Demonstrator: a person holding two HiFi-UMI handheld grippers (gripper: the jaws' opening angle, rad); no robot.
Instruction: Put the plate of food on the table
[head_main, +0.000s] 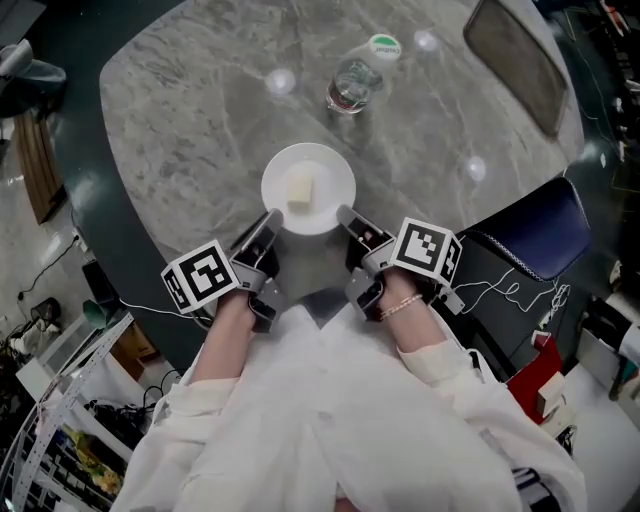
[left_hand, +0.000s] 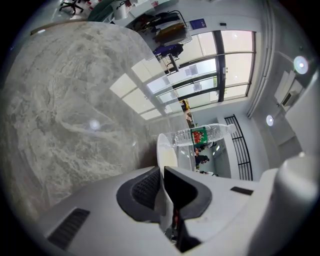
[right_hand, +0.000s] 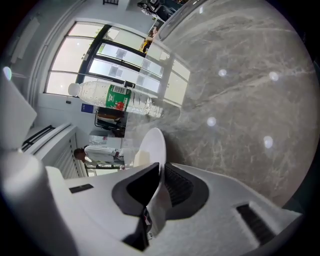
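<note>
So the left gripper (head_main: 268, 222) has its jaws pinched on the rim of the round white plate (head_main: 330, 185), and the right gripper (head_main: 348, 215) is clamped on the rim opposite. The plate sits right between them over the grey marble table (head_main: 200, 120); can't tell if it's touching down. A pale yellow block of food (head_main: 299, 190) is just ahead of both jaws. A clear plastic bottle with a green label (head_main: 355, 80) lies further out past the plate.

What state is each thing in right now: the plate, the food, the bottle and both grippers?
plate: level, held at opposite sides of its rim
food: lying on the plate
bottle: upright, cap on
left gripper: shut on plate
right gripper: shut on plate
</note>
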